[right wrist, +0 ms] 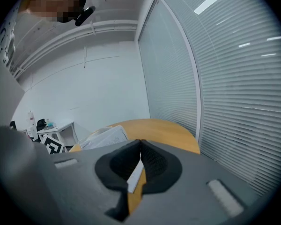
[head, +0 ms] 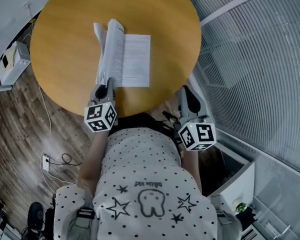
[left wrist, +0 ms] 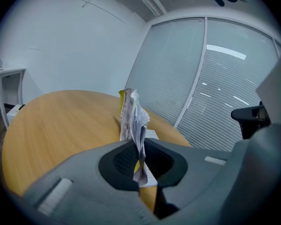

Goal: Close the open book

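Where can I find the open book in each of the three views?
Head view: the book lies on the near half of the table, its left part lifted by the left gripper.
Left gripper view: the book is at the centre, its pages upright between the closed jaws.
Right gripper view: the book is left of centre, just above the jaws.
Shared landmark: the round wooden table.

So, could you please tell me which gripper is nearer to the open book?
Left. The left gripper is clamped on lifted pages of the book; the right gripper hangs shut by the near rim of the table, touching nothing.
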Demonstrator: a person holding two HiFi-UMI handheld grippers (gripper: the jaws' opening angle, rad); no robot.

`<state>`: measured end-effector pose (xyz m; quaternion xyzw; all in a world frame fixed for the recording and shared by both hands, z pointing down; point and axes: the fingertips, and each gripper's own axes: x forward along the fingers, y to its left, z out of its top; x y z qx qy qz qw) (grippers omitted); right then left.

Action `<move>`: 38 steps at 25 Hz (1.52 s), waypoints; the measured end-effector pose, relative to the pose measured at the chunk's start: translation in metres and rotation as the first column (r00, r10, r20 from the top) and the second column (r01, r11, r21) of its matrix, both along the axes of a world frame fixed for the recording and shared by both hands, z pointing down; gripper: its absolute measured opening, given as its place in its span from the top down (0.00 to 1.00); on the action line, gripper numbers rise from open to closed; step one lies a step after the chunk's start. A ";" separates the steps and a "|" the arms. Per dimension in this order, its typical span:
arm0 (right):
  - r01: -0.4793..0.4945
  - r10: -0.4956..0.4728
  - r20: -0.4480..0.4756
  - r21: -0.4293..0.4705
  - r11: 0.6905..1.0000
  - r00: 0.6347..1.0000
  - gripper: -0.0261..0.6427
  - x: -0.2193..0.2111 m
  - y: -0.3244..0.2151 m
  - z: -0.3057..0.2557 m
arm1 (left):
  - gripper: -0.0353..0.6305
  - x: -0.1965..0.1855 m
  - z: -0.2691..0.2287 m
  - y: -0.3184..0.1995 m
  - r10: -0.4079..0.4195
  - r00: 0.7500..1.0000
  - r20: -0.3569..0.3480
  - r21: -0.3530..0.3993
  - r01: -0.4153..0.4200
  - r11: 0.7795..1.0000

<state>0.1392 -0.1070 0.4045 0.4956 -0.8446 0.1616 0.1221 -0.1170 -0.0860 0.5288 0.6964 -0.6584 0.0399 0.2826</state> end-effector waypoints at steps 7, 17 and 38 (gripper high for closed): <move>-0.038 0.038 0.003 0.002 0.999 0.999 0.95 0.012 0.004 -0.001 | 0.90 0.014 -0.002 -0.003 0.066 0.997 0.037 -0.002 -0.066 0.998; -0.063 0.063 0.005 0.001 0.998 0.998 0.95 0.021 0.010 -0.003 | 0.90 0.038 -0.002 -0.004 0.185 0.972 0.144 -0.023 -0.184 0.983; -0.135 0.135 0.004 -0.008 0.991 0.991 0.95 0.048 0.010 -0.005 | 0.89 0.089 0.012 -0.013 0.397 0.880 0.261 -0.097 -0.386 0.917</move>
